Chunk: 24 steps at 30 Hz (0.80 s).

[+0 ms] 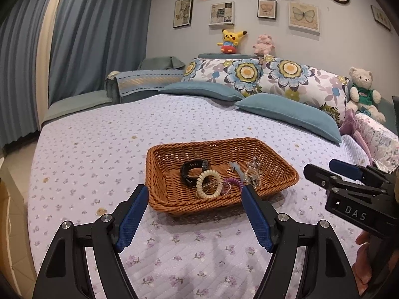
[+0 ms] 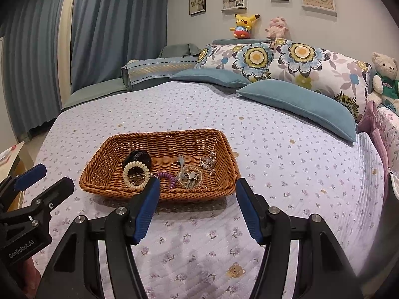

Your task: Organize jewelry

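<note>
A brown wicker basket [image 1: 159, 167] [image 2: 107, 154] sits on the bed. In it lie a black watch [image 1: 192, 172] [image 2: 137, 158], a cream coil bracelet [image 1: 209, 184] [image 2: 136, 174], a purple coil tie [image 1: 234, 182] [image 2: 166, 178], a clear beaded bracelet [image 2: 190, 175] and crystal pieces [image 1: 253, 172] [image 2: 208, 162]. My left gripper [image 1: 195, 194] is open and empty, just in front of the basket's near rim. My right gripper [image 2: 197, 186] is open and empty, also at the near rim. Each gripper shows in the other's view, the right one [image 1: 321, 169] and the left one [image 2: 47, 177].
The bed has a pale floral quilt [image 1: 99, 149] [image 2: 286, 174]. Blue pillows [image 1: 286, 114] [image 2: 299, 104], floral pillows and a teddy bear [image 1: 364, 89] lie at the far end. Blue curtains [image 1: 87, 37] hang at the left. A folded pink blanket [image 1: 379, 134] lies at the right edge.
</note>
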{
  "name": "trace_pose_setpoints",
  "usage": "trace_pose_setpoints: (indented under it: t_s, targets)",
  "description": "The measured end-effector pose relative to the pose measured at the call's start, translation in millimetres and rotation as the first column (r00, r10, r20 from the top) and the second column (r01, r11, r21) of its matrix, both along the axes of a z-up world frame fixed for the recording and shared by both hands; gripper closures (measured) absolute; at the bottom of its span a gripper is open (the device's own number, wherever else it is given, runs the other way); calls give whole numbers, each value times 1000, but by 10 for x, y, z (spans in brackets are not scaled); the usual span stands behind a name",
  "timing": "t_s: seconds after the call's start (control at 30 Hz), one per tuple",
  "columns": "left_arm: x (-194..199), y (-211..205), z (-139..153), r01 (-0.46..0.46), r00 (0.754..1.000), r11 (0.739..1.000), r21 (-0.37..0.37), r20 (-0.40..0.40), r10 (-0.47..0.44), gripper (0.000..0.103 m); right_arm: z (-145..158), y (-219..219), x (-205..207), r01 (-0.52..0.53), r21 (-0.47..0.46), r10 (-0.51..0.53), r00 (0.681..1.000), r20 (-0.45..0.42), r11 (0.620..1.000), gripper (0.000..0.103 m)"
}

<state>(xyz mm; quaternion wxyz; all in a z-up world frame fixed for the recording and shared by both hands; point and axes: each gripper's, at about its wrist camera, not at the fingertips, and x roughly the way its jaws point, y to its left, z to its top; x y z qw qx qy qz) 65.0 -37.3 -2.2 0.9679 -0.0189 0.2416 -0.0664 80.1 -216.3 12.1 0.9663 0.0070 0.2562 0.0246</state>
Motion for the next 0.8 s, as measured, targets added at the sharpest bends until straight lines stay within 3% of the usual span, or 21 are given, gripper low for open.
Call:
trace_pose_setpoints:
  t_s: [0.8]
  targets:
    - [35,7,-31,13,1000,1000,-19,-26,-13,25,-18,-2,-11,-3,-13,3,1000,0,1000,36]
